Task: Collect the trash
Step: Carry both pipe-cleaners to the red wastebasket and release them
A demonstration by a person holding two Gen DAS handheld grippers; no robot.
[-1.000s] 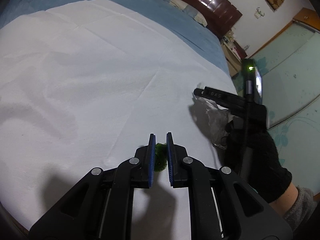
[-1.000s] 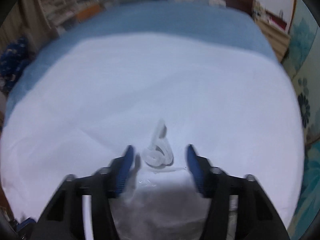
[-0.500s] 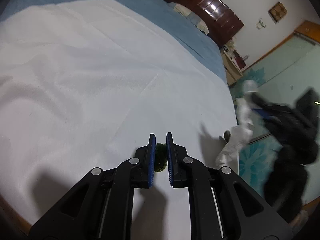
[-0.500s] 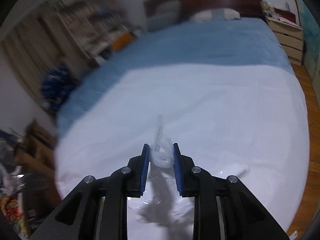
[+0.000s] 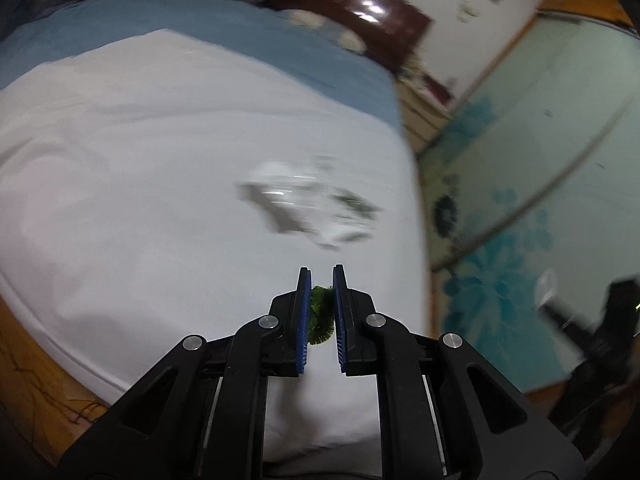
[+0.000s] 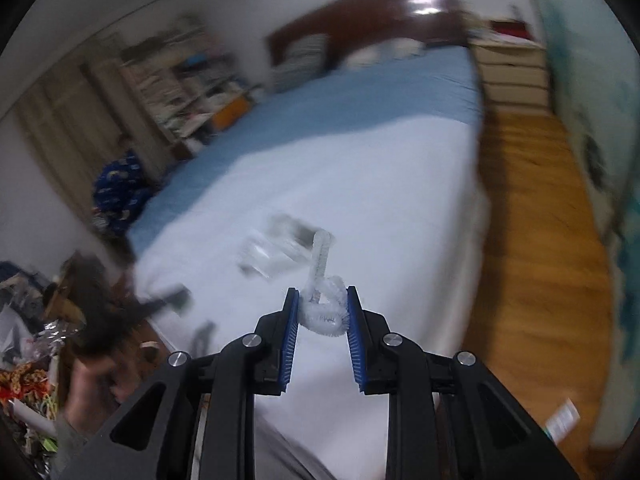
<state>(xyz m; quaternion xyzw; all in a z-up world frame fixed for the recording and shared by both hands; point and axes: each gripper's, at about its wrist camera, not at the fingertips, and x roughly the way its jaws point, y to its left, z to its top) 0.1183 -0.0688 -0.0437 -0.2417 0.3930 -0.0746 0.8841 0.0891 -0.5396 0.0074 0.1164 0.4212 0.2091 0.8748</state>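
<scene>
My left gripper (image 5: 321, 280) is shut on a small green fuzzy ball (image 5: 321, 314) and holds it above the near edge of the white sheet (image 5: 140, 168). My right gripper (image 6: 320, 300) is shut on a curled white fuzzy pipe cleaner (image 6: 323, 300), lifted above the bed. A crumpled clear plastic bag (image 5: 316, 208) lies on the sheet ahead of both grippers; it also shows blurred in the right wrist view (image 6: 276, 248). The right gripper shows blurred at the far right of the left wrist view (image 5: 576, 320).
The bed has a blue cover (image 6: 360, 92) and a dark wooden headboard (image 5: 360, 12). Wooden floor (image 6: 532, 240) runs along the bed's right side. A drawer unit (image 6: 512, 68) stands by the headboard. Cluttered items (image 6: 24, 360) lie at the left. Both views are motion-blurred.
My right gripper closed on the white pipe cleaner and lifted it off the sheet, swinging away to the right. The plastic bag now lies flat on the sheet. The left gripper pulled back, still holding the green ball.
</scene>
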